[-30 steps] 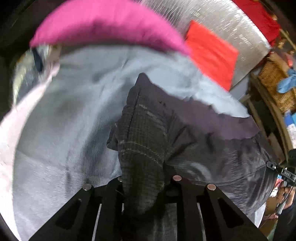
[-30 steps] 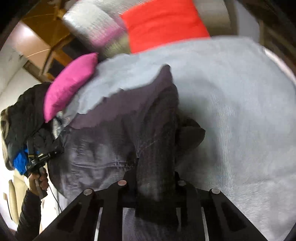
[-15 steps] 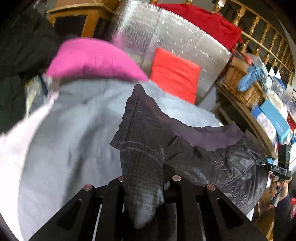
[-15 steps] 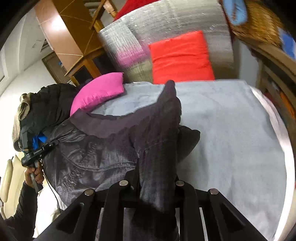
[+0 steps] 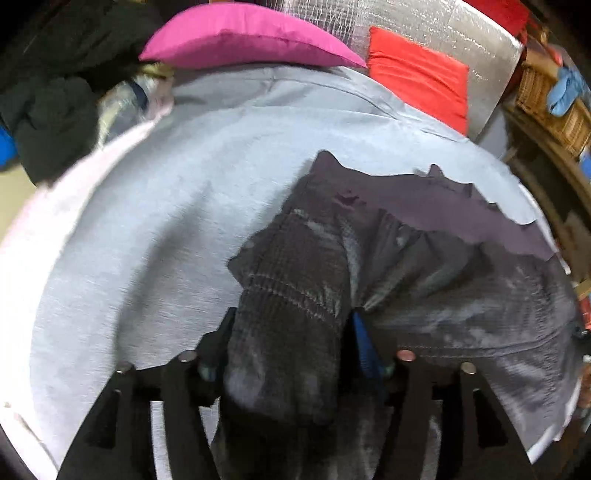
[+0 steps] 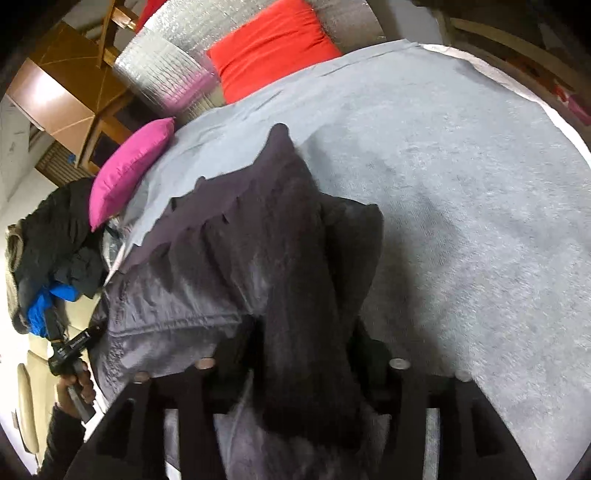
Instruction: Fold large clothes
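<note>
Jacket [image 5: 424, 266] fabric, dark and quilted, runs up between the fingers of both your claws. Your left gripper [image 5: 291, 354] has its jaws opening, with a ribbed dark fold of the garment between them; the pads stand clear on either side, so that corner looks released rather than pinched. Your right gripper [image 6: 303, 354] is the same: jaws opening, a thick fold between them and draped over the front of the claw.

Moving outward, the jacket lies spread on the grey bed cover [image 5: 155, 229], with its far edge folded toward the middle of the bed and a plain lining strip showing along that edge. In the left view the bulk sits toward the bed's right edge; in the right view it reaches the left edge.

You appear to have just laid one fold down. It is rumpled, the corners stand up in peaks, and further folds and smoothing look still to come.

Around you: a pink cushion [image 5: 243, 37] and a red cushion [image 5: 417, 70] at the head of the bed, a silver padded panel [image 5: 443, 26] behind them, and a heap of dark clothes [image 6: 55, 236] off the bed's left side. None sits on the jacket. Your own left hand [image 6: 75, 387] shows in the right view, close to the jacket's hem.
</note>
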Demonstrator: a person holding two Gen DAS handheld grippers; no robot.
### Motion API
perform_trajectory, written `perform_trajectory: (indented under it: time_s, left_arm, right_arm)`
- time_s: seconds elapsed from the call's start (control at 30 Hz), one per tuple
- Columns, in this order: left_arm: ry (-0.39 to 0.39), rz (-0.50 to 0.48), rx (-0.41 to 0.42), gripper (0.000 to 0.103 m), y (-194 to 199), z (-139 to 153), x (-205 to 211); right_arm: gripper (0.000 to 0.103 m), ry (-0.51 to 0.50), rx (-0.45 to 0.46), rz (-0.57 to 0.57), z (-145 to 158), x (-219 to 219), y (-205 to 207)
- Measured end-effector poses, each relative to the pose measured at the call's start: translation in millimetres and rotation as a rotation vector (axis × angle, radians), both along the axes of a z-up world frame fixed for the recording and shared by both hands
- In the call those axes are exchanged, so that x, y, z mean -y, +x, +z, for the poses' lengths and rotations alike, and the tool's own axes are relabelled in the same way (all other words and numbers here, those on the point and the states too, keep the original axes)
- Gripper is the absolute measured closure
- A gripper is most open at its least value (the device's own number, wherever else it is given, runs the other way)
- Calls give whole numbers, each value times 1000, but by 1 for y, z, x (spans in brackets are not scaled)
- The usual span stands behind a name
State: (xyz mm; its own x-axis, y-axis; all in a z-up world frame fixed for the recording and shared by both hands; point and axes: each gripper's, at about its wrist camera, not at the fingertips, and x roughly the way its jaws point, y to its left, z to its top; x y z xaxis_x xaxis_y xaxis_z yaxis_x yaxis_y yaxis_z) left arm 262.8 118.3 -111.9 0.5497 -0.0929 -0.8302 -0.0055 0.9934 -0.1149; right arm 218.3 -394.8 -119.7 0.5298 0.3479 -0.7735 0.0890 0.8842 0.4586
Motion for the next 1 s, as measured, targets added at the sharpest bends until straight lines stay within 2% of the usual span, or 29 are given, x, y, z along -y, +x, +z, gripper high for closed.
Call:
perform_trajectory:
  time_s: [0.03,0.1,0.2,0.37,0.53,0.67,0.8,0.9,0.97,1.0]
  left_arm:
    - [17,6,4,34,-4,-1,-3]
    - [46,7,13,33,-10,2,-2]
    - [100,0,34,33,-20,10,-1]
    - [175,12,98,33,-41,30,-4]
    - [167,46,157,32,-59,50,-12]
    - [137,49,193,30,-71,62,-9]
    - [128,35,209,29,-78,60,2]
    - [118,21,196,29,-82,43,10]
    - [168,14,140,28,-77,19,16]
    - [212,21,101,27,-73,2,18]
  right_arm:
    - [41,-3,0,-2,-2,0,-5]
    - [37,-45,-2,-13,3,1,-12]
    - [37,-116,7,-17,16,3,-23]
    - [37,-278,72,-46,55,-5,-41]
    - [34,-343,187,-37,94,-33,-56]
    - [29,-383,271,14,109,-68,-63]
    - [27,-425,282,48,94,-99,-58]
    - [27,-465,197,53,56,-107,-50]
    - [27,-477,118,37,28,-102,-44]
    - [25,-463,129,29,20,-99,-46]
